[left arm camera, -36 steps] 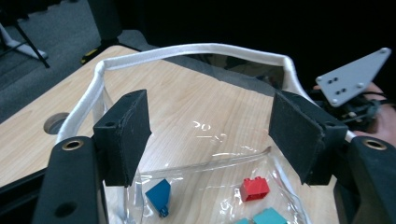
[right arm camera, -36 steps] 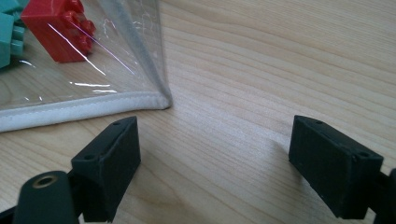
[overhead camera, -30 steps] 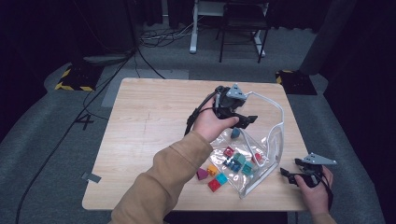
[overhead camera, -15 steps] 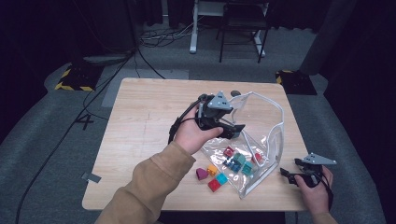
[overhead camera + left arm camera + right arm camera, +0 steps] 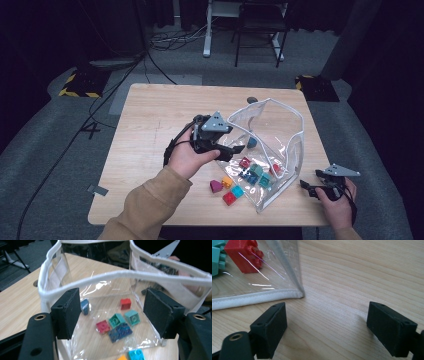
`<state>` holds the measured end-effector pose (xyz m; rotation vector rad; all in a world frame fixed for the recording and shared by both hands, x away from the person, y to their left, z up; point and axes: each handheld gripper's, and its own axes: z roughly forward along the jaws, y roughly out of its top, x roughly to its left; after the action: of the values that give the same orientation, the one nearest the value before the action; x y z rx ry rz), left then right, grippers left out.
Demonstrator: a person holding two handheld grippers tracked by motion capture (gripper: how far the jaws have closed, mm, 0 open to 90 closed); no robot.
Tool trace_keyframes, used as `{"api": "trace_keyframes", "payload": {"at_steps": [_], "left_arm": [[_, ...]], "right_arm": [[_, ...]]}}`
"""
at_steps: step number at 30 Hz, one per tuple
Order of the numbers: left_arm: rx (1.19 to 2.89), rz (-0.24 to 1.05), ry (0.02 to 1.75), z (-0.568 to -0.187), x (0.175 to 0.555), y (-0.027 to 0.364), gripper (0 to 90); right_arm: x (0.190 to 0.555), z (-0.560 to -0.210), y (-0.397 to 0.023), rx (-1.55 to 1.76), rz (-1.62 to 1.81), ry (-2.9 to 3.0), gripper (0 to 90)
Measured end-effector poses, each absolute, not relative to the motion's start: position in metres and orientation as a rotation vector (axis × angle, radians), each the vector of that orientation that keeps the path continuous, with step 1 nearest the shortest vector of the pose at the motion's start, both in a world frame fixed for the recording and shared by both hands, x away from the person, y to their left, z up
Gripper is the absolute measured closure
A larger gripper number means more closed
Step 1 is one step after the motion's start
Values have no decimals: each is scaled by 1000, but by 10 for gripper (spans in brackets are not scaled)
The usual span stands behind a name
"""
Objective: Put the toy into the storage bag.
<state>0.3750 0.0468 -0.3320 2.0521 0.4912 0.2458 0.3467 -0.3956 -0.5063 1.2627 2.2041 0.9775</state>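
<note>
Left gripper (image 5: 235, 151), jaws apart and empty, hovers at the clear pouch (image 5: 292, 150) mouth to load bricks (four lie outside), while right gripper (image 5: 311, 187) waits open beside its corner.

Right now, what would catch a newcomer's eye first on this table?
A clear plastic bag stands open on the wooden table, with colourful toy bricks inside and a few spilled at its mouth. The left gripper hovers open at its rim; the right gripper rests open by its corner.
</note>
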Motion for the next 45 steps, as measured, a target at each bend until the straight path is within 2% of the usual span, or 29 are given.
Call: {"api": "trace_keyframes", "payload": {"at_steps": [9,18,45], "left_arm": [[2054,278,504,-357,357,67,306],[2066,249,544,-395,345,82,314],[2114,118,624,-477,335,84,320]], "right_arm": [[347,-506,-396,1263,977,2204,166],[347,-506,-396,1262,978,2203,166],[347,-506,-396,1262,978,2204,166]]}}
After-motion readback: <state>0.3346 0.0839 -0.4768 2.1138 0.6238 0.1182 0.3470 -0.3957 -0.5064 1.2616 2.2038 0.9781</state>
